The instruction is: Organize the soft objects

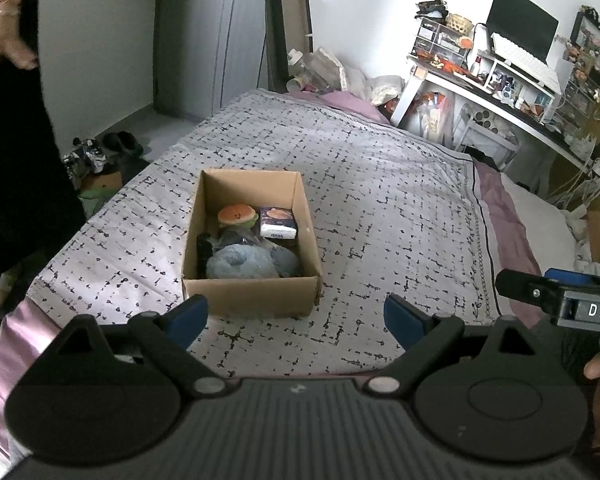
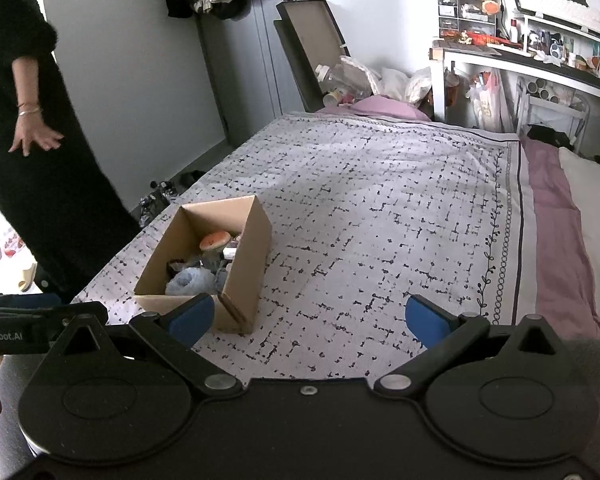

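Observation:
An open cardboard box [image 1: 252,300] stands on the patterned bedspread [image 1: 380,208]. Inside lie an orange burger-shaped plush [image 1: 237,215], a tissue pack [image 1: 278,224], a blue fuzzy soft thing [image 1: 240,262] and a dark item. My left gripper [image 1: 296,320] is open and empty, just in front of the box's near wall. In the right wrist view the box [image 2: 240,276] sits to the left, with the plush [image 2: 215,241] and blue soft thing [image 2: 190,282] inside. My right gripper [image 2: 310,320] is open and empty over the bedspread, to the right of the box.
A person in black [image 2: 40,160] stands at the bed's left side. A cluttered white desk [image 1: 500,92] with a monitor is at the far right. Shoes [image 1: 100,152] lie on the floor. Bags and a pillow [image 2: 380,92] pile at the far end.

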### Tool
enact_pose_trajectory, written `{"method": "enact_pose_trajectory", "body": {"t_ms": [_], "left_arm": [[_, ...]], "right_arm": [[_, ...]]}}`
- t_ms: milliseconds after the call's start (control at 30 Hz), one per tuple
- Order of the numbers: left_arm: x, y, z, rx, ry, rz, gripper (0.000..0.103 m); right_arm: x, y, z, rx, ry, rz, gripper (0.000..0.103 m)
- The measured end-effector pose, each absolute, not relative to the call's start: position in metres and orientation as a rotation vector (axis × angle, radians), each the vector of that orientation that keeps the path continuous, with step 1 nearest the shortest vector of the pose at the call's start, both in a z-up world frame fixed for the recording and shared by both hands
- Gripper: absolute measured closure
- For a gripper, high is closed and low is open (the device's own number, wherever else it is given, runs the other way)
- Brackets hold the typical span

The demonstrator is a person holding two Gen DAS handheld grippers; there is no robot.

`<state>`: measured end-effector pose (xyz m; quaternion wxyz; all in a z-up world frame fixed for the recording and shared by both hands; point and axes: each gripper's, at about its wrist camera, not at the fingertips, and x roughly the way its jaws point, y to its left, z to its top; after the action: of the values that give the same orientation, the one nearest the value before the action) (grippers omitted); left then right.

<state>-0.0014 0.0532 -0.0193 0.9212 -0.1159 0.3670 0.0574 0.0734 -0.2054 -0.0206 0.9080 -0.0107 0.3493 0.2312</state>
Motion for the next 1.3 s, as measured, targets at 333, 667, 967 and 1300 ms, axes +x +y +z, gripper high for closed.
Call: {"method": "enact_pose_trajectory", "body": {"t_ms": [333,667,967,1300], "left_arm": [[-0.006,0.052,-0.018,-0.228,0.747,0.130,0.009],[-0.008,0.053,-0.018,-0.228,0.744,0.132,0.009],[-0.010,0.053,-0.018,-0.212,0.742,0.145,0.009],[-0.013,0.053,-0.017,-0.205,0.743,0.151,0.009]], "right_arm": [[0.072,-0.204,-0.017,-0.030,0.711,0.478,0.000],[0.069,-0.203,-0.014,-0.033,0.701,0.474,0.000],[0.067,-0.201,-0.012,-0.036,0.696,0.475,0.000],[0.066,-0.199,-0.012,-0.038,0.699,0.477,0.000]]}}
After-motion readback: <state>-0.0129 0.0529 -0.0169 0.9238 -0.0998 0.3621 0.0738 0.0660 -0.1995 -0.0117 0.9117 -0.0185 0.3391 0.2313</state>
